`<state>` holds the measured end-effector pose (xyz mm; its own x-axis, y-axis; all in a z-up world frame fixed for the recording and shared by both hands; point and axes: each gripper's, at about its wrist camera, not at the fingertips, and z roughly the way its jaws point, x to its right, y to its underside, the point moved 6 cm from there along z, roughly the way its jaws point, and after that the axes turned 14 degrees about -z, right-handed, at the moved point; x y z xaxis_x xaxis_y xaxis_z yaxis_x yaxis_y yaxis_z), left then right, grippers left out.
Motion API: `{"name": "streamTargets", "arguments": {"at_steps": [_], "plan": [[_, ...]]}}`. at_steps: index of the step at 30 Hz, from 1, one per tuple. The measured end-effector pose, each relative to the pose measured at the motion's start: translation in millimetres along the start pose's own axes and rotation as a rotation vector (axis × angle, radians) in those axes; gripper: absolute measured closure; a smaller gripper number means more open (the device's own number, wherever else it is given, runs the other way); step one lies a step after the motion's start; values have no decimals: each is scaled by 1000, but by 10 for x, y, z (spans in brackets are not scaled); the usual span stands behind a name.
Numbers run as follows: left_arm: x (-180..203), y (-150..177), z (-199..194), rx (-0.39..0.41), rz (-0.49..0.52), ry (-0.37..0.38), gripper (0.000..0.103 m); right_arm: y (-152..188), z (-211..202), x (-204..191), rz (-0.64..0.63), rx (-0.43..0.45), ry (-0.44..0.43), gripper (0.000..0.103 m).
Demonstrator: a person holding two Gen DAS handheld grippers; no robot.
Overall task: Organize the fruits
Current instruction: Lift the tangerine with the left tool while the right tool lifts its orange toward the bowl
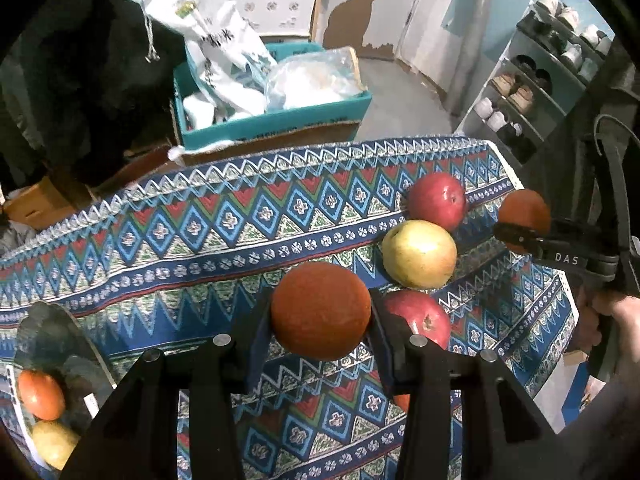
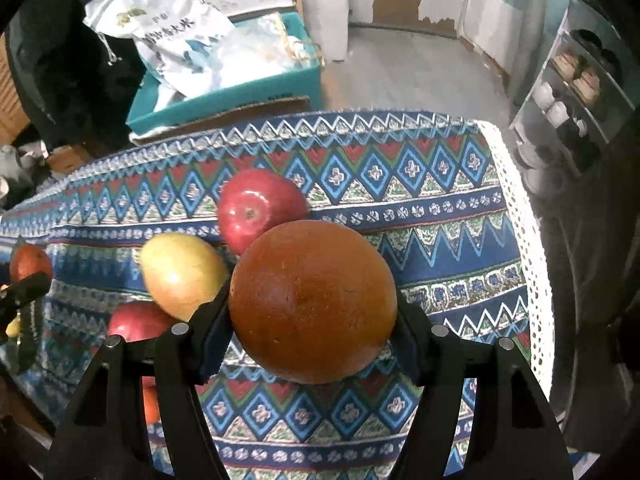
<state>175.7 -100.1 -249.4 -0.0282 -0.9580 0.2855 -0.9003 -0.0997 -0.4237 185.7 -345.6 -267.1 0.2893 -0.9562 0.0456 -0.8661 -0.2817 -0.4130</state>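
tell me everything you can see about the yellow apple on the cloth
The yellow apple is round, smooth and glossy, pale yellow-green with a faint reddish blush on one side and a small dark stem dimple. It lies on the patterned tablecloth, free of both grippers. It sits between two red apples, one behind it and one in front; they look to be touching or nearly so.

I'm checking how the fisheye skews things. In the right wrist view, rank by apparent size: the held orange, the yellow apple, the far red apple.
1. Held orange, largest, though nearest the camera.
2. Far red apple and yellow apple look alike; no ranking.
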Motion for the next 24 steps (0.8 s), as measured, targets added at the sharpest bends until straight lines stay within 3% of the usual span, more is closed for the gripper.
{"name": "streamTargets", "arguments": {"at_steps": [24], "plan": [[-204, 61, -1018, 133, -55, 22, 58, -289, -1032, -719, -101, 201, -61, 34]]}}
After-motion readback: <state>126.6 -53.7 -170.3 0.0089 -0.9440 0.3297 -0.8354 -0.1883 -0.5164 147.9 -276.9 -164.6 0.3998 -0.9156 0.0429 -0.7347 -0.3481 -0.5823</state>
